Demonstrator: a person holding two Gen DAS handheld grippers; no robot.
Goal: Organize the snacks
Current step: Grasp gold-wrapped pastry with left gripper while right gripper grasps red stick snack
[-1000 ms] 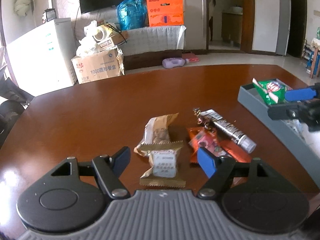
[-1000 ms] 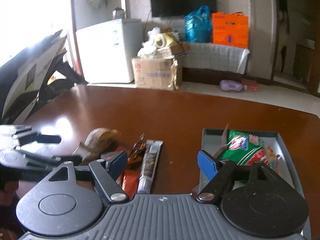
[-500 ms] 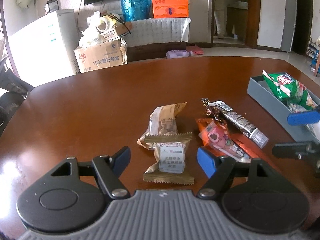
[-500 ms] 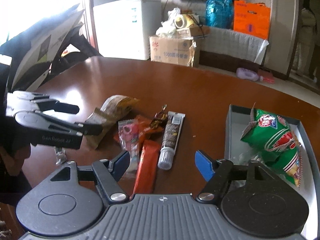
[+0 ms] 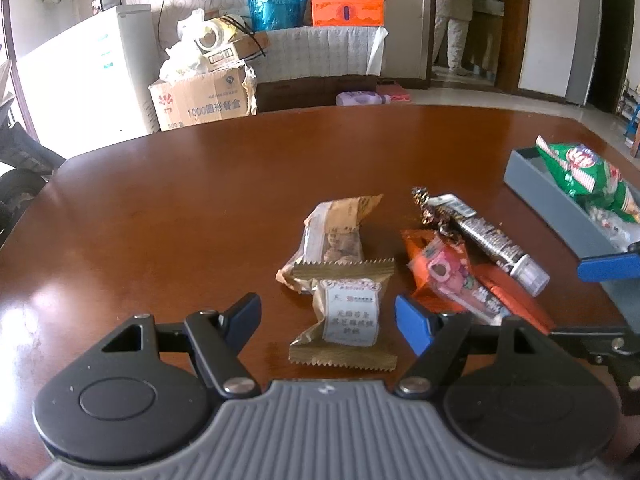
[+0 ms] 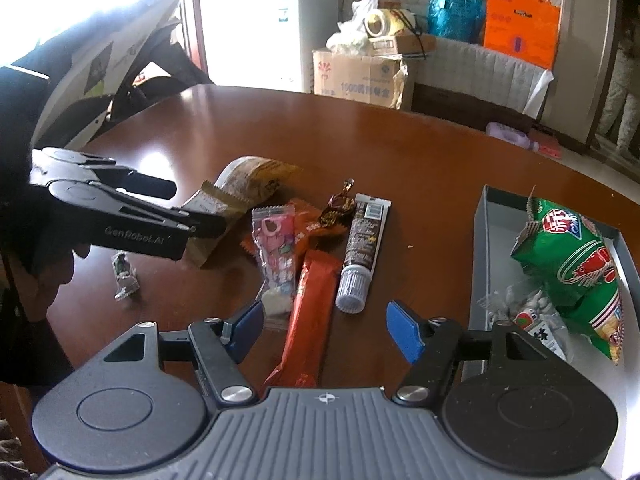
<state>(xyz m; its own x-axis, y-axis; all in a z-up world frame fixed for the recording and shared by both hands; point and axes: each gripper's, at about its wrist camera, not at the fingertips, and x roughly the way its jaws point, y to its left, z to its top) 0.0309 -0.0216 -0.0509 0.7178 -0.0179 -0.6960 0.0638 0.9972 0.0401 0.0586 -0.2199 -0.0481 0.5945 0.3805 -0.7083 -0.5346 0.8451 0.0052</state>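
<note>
Loose snacks lie mid-table. My left gripper [image 5: 330, 320] is open, low over a small gold pastry packet [image 5: 348, 320] that lies between its fingers, untouched. A brown pastry packet [image 5: 336, 232] sits just behind it. My right gripper [image 6: 326, 328] is open with its jaws closing. A long red bar packet [image 6: 312, 312] lies between them, and the pads are clear of it. Beside the bar are a pink candy packet [image 6: 276, 248], a dark tube [image 6: 360, 248] and a foil sweet [image 6: 340, 204]. The grey tray [image 6: 480, 248] on the right holds a green chip bag [image 6: 576, 264].
A small green-wrapped candy [image 6: 124, 276] lies alone near the left gripper's side. The brown table [image 5: 180, 220] stretches bare behind the snacks. Beyond it stand a cardboard box [image 5: 200, 100] and a white appliance [image 5: 80, 80]. A person stands in the far doorway [image 5: 456, 16].
Both grippers have sunk toward the table and closed in on the snack pile. The right one swung from over the tray to the red bar, its jaws a little narrower.
</note>
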